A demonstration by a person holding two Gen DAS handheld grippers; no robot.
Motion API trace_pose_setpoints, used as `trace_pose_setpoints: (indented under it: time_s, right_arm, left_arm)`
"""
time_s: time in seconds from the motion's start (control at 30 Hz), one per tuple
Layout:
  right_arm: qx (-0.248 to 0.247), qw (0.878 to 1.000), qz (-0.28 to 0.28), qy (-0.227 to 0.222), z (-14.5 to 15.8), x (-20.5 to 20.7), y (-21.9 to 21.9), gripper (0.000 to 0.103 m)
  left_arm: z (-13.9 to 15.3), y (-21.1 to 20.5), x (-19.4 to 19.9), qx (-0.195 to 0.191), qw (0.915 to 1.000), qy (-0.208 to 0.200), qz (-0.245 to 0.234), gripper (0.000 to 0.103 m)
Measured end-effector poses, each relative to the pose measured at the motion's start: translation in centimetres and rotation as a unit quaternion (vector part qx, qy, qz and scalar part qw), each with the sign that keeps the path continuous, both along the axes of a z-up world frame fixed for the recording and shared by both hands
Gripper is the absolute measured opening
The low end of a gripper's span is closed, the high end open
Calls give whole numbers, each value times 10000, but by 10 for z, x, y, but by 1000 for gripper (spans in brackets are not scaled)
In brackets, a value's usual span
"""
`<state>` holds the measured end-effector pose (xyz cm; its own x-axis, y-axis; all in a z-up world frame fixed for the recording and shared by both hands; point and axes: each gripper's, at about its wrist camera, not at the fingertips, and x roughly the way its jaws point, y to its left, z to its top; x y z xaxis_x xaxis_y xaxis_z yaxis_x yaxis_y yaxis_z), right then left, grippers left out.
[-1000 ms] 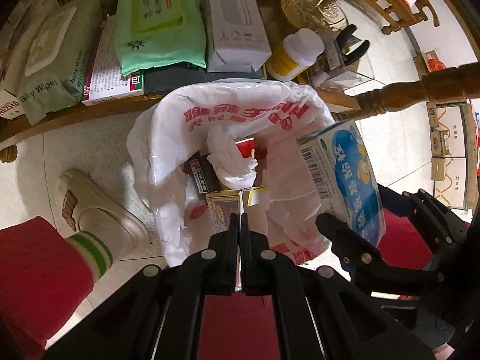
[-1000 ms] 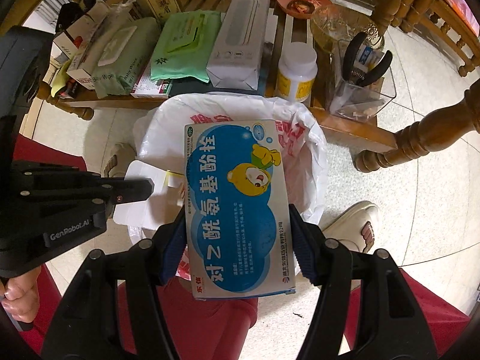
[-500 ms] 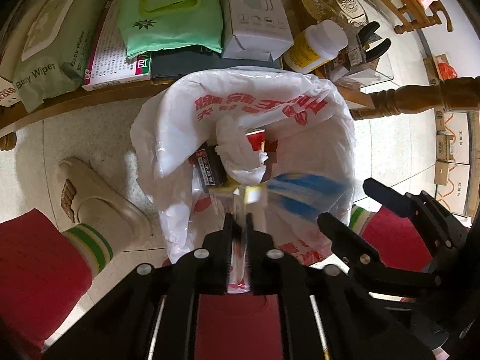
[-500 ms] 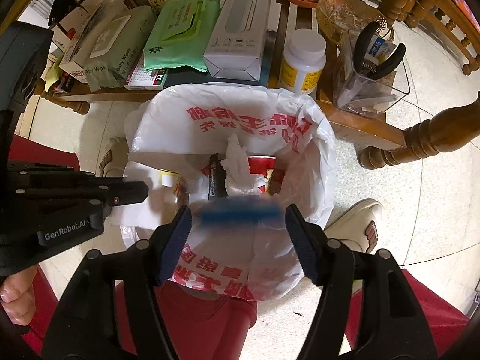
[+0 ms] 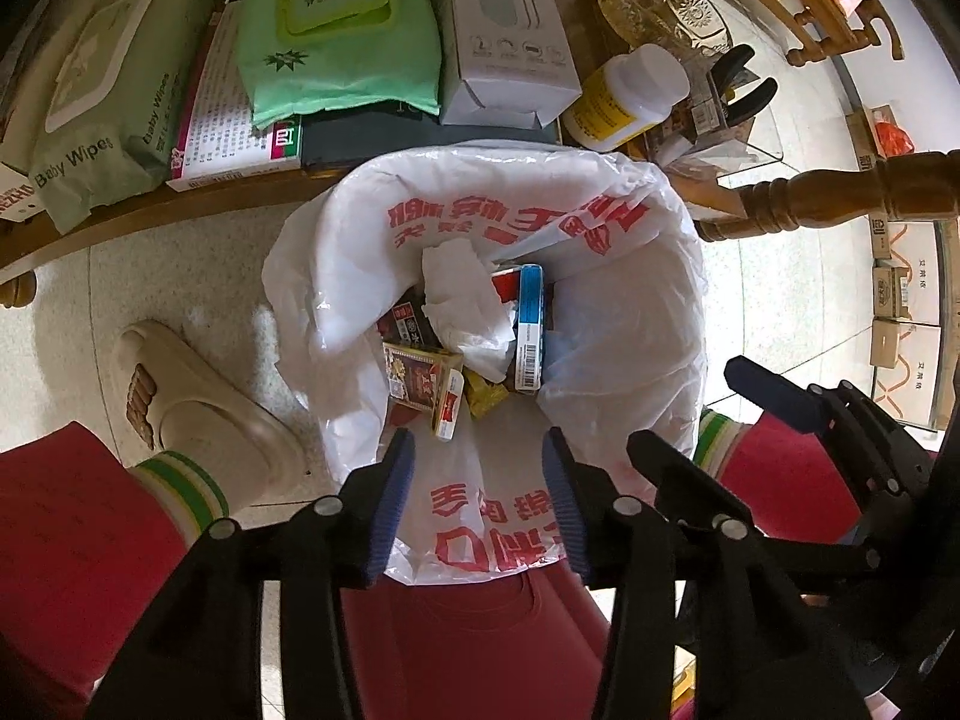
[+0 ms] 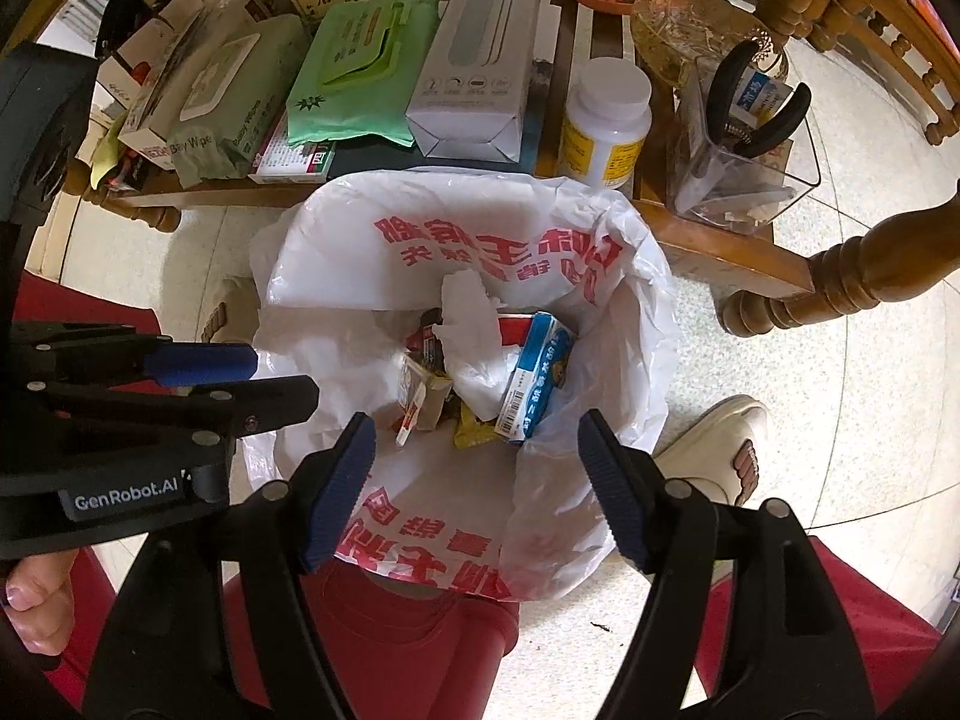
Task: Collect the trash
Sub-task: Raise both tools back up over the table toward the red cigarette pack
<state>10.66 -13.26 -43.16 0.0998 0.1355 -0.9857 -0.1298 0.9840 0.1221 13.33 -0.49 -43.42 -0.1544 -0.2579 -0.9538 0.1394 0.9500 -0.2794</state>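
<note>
Here, the left gripper [image 5: 477,468] and right gripper [image 6: 477,450] are held apart and empty above the bag [image 6: 630,324], where the blue box [image 6: 534,381] is deposited among trash.

Wooden surface [image 6: 708,240], items ranged along its near edge: pale green baby wipes pack [image 6: 234,120] towards the left end; bright green wipes pack [image 6: 360,72] laid beside it; long white carton [image 6: 480,60] at the middle; white pill bottle with yellow label [image 6: 606,120] stood upright; clear plastic holder [image 6: 744,150] with black-handled pliers [image 6: 762,108] towards the right end. Beige slipper [image 5: 198,408] is seen on the tiled floor [image 6: 840,396].
</note>
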Motion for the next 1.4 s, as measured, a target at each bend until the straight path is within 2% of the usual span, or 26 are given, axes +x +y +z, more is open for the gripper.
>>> trace_pose_setpoints:
  time_s: [0.27,0.47,0.53,0.6,0.7,0.87,0.97,1.07,1.17,1.27,1.4]
  right_arm:
    - [-48,9999,-7,-127,12,-4,-1,69]
    - [-99,9994,-111,-301,41,-21,-7,69]
    - [24,9989,-217,-426,63,-27,-12,72]
    - [198,9973,-334,-617,92,-35,-17,85]
    - [464,9930,-380,-1018,143,-47,-23,88]
    - [657,9850,-396,-1544,224,-48,-32,92]
    - [874,9782,-520,-1811,279,-33,-43,94]
    - [679,9728,-565,-2140,323,-16,-48,94]
    - [639,9672,-478,-2412,368,4,-48,95]
    - [704,9620,-478,-2596,410,28,-47,96]
    - [693,9588,-551,-2700,442,58,-53,96]
  left_arm:
    - [16,0,-3,124,9996,-231,-35,50]
    - [56,17,-10,453,9970,-622,52,60]
    - [75,25,-14,536,9958,-737,109,68]
    - [98,33,-21,594,9943,-874,159,73]
    - [141,45,-35,680,9905,-1170,241,75]
    - [221,60,-41,544,9827,-1668,598,81]
    - [276,67,-29,627,9730,-2042,878,89]
    - [320,70,-16,630,9643,-2350,1041,94]
    - [351,72,-3,711,9578,-2530,1167,95]
    - [377,72,13,717,9584,-2466,1246,95]
    - [408,64,28,550,9588,-2538,1154,95]
